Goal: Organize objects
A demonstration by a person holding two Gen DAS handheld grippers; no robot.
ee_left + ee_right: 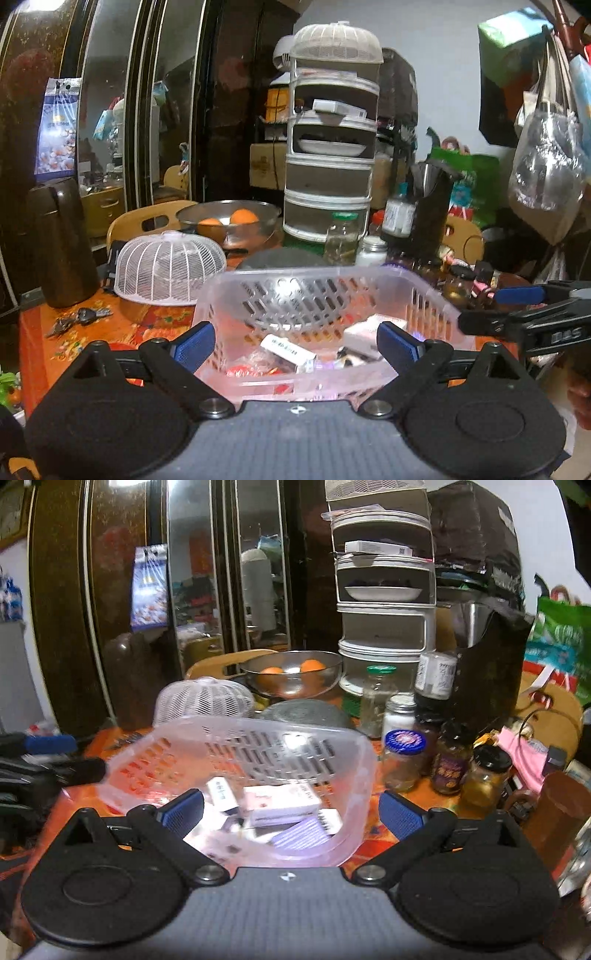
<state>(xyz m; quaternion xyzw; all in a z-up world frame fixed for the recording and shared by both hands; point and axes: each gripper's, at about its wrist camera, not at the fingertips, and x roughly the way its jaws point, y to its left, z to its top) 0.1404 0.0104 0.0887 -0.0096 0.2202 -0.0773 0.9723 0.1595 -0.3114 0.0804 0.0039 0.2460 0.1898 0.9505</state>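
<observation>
Both of my jaws stand spread, pinching nothing. The pink slotted basket (321, 295) sits straight ahead of the left gripper (297, 345), its near rim between the two blue pads. From the right gripper (291, 812) the same basket (258, 753) lies ahead and a little to the left, tilted, its right rim inside the gap and apart from the right pad.

Inside it I see small boxes (282, 803) piled loosely — white, pinkish and one striped lilac. They carry print, but it is too blurred to read. In the left view a white box (288, 349) shows a dark line of characters I cannot make out.

My right gripper (524, 317) appears at the right edge of the left view, level with the basket's right rim; on its black body I can make out pale letters, perhaps "DAS", not surely.

Right of the right jaws stand jars: one with a blue printed lid (404, 742), a dark one with a purple label (448, 768), a black-lidded one (487, 775) — lettering unreadable.

Left of the left jaws the orange patterned surface (110, 325) shows bare cloth, with keys (79, 319) lying on it and a white mesh food cover (168, 267) beyond. Behind the basket, a steel bowl holds oranges (227, 218).
</observation>
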